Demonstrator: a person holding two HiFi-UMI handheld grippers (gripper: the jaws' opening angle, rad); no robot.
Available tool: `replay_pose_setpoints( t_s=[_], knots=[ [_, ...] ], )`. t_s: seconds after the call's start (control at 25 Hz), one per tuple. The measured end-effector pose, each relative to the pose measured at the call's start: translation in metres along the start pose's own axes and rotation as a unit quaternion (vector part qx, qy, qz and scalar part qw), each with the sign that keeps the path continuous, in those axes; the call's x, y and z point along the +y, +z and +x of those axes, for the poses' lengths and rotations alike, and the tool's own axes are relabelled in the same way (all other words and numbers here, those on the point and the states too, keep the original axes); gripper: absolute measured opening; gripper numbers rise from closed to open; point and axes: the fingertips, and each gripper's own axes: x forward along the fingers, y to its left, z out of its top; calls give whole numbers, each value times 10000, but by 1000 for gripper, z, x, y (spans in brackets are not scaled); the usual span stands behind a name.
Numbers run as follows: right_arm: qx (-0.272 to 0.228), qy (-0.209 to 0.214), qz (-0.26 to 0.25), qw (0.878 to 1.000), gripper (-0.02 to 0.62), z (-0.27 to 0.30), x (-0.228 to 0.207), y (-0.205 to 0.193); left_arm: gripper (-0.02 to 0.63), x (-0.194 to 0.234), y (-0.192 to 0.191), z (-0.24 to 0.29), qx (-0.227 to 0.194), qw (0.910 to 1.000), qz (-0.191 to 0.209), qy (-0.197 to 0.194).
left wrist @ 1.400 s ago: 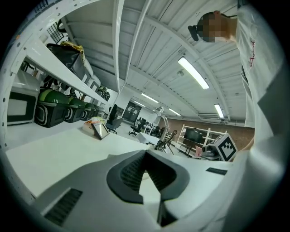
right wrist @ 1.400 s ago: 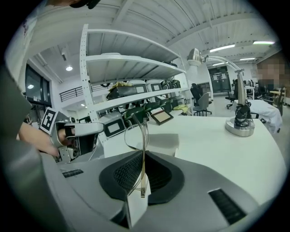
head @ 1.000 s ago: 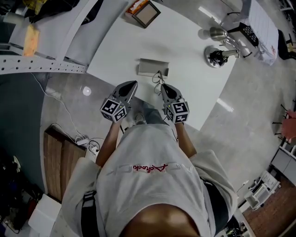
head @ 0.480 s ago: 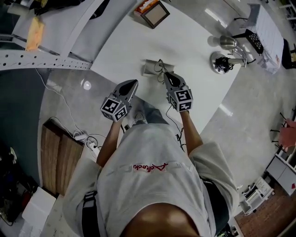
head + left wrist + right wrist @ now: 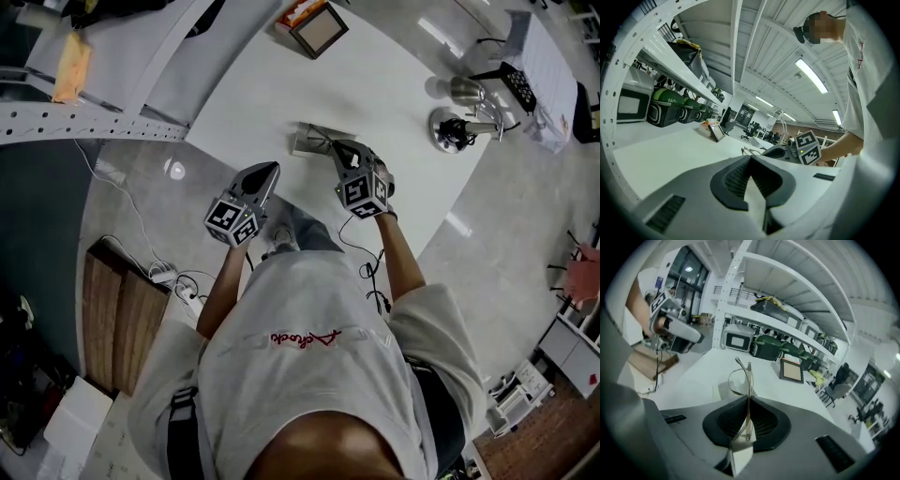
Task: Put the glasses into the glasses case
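My right gripper [image 5: 747,401] is shut on thin wire-rimmed glasses [image 5: 748,380], which stand edge-on between the pads with the lens loop sticking out past the tips. In the head view that gripper [image 5: 336,152] points at the grey glasses case [image 5: 314,141] on the white table [image 5: 375,75], its tips at the case's right end. The case [image 5: 721,391] shows pale just beyond the glasses. My left gripper [image 5: 271,172] hovers at the table's near edge, left of the case, shut with nothing in it [image 5: 750,157].
A framed picture [image 5: 319,28] stands at the table's far side. A metal lamp-like stand [image 5: 455,127] sits at the far right. Shelving [image 5: 84,122] runs along the left, with cables [image 5: 173,281] on the floor below.
My right gripper has moved forward over the table to the case and rolled, so the glasses now stand on edge. The left gripper has stayed put.
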Motion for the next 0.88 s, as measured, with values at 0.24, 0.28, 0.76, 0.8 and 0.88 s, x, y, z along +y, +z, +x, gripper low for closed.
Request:
replay_pose_setpoints(
  t_s=[0.24,0.28,0.76,0.8,0.88],
  knots=[
    [570,-132,-1855,9809,44,12,4,-11,21,2,-2,-1,14,10000,-18,45],
    [594,-113,-1879,9803,44,14,4,-12,21,2,-2,-2,13,10000,-20,54],
    [927,307,-1505,9838,44,32,14,-30,21,4,-4,3,27,9999,-92,78],
    [952,353,-1530,9830,44,34,15,-31,21,4,-4,4,27,9999,-97,77],
    [987,427,-1550,9820,44,37,16,-33,21,4,-3,5,18,9999,-105,72]
  ],
)
